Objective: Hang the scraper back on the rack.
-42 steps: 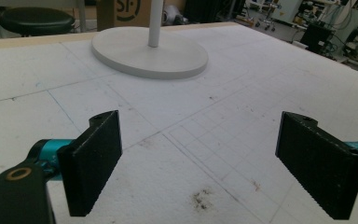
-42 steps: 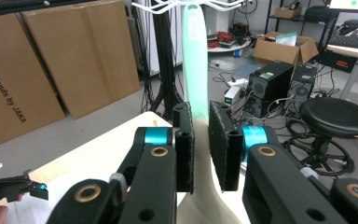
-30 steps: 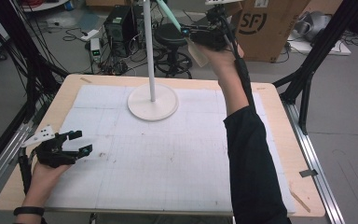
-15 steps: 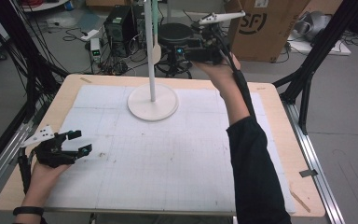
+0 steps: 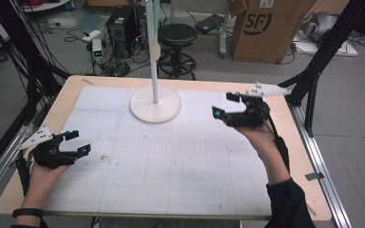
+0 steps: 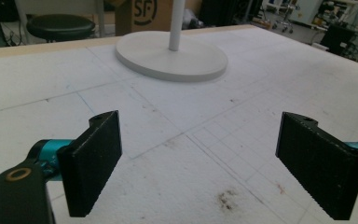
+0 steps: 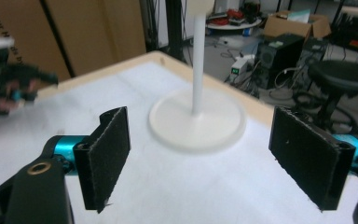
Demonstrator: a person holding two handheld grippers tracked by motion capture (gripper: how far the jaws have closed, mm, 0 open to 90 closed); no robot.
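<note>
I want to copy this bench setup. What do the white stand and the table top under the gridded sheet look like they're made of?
White stand: probably painted metal or plastic; smooth, matte, uniform white, thin flat base. Table top: apparently plywood or similar; pale tan wood-coloured border around the white gridded sheet.

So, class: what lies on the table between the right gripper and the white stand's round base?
Nothing: the high view shows bare white mat between the right gripper and the base.

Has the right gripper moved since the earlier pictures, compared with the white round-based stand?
Yes. The right gripper has come back from beyond the table's far edge, and is now over the table, right of the white round-based stand.
</note>
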